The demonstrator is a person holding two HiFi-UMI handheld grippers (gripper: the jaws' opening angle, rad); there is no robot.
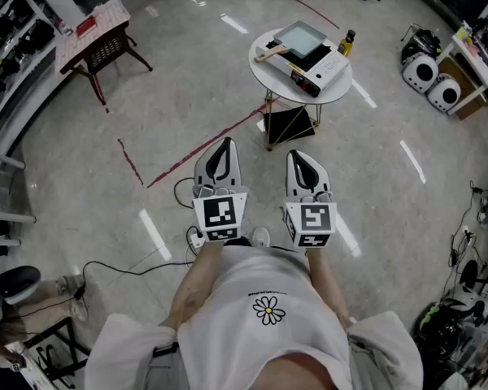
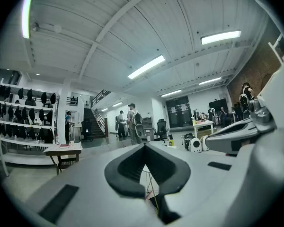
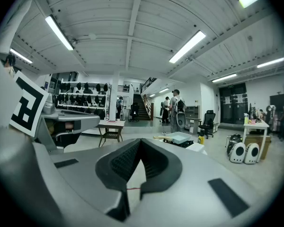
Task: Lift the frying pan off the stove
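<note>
A square pale frying pan with a wooden handle sits on a portable stove on a round white table, far ahead of me. The right gripper view shows the pan small and distant, just right of the jaws. Both grippers hang close to my body, well short of the table. My left gripper is shut with nothing in it, its tips meeting. The right gripper is shut and empty too, its tips touching.
A yellow-labelled bottle stands on the table beside the stove. A wooden side table stands at the far left, two white rounded cases at the far right. Cables and a red tape line cross the floor. People stand far off.
</note>
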